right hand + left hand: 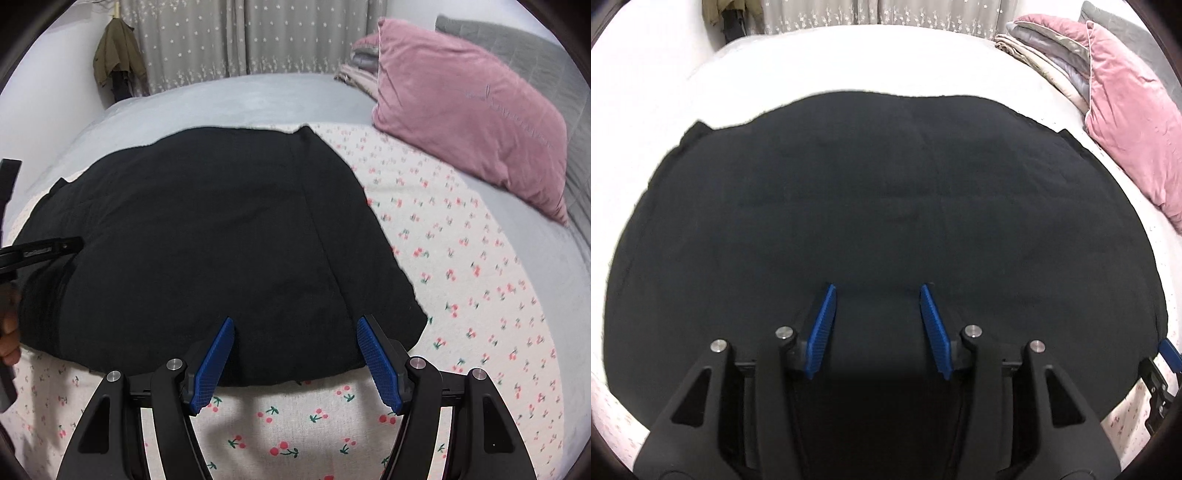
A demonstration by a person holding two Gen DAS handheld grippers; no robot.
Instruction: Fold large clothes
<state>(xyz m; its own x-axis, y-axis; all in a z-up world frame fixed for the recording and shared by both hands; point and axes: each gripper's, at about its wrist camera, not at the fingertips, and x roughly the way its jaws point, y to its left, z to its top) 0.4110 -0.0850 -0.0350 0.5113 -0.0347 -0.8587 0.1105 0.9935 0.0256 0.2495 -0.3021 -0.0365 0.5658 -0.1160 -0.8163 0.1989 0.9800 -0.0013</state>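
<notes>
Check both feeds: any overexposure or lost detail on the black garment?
Left wrist: bedding blown out white, garment nearly featureless black, strong fisheye bend. Right wrist: better exposed, seam on the garment and cherry print readable, edges vignetted.

Left tongs (878,291): jaws spread apart, nothing between the blue pads. Right tongs (295,325): jaws likewise spread, gripping nothing, pointed forward and down.

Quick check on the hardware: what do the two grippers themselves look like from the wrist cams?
Left gripper and right gripper match: matte black linkage arms with triangular cutouts, silver pivot pins, and blue ribbed finger pads. No readable markings on either.
</notes>
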